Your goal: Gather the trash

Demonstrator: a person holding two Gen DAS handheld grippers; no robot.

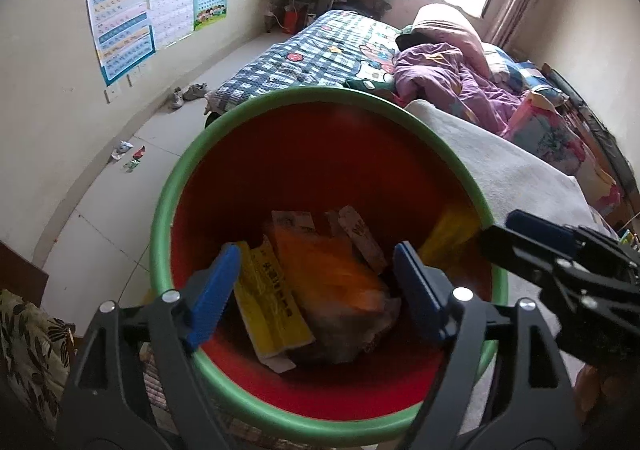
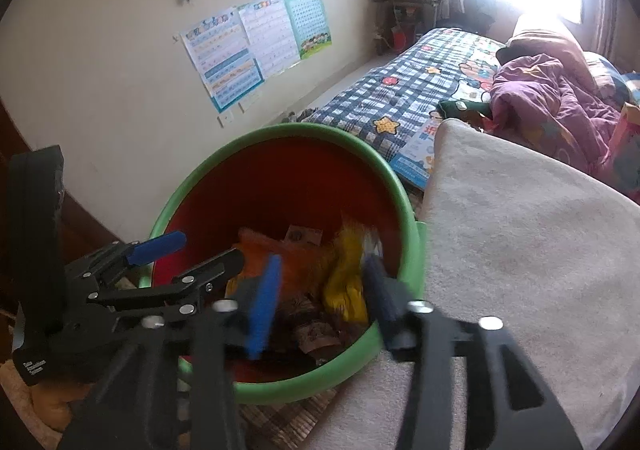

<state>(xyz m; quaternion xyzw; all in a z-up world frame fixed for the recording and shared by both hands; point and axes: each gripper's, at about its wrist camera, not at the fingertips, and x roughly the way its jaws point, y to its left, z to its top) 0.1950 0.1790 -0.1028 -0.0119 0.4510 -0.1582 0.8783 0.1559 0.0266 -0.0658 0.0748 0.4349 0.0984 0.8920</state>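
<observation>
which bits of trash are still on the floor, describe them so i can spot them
Start at the three bright posters on the cream wall. Below them, on the pale tiled floor short of the grey shoes, lie a crumpled whitish wrapper and small red-and-green scraps. They are the only loose litter outside the green-rimmed red bin.

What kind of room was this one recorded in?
Most likely a child's bedroom: a bed with a cartoon plaid cover, rumpled purple bedding, and learning charts on the wall.
</observation>
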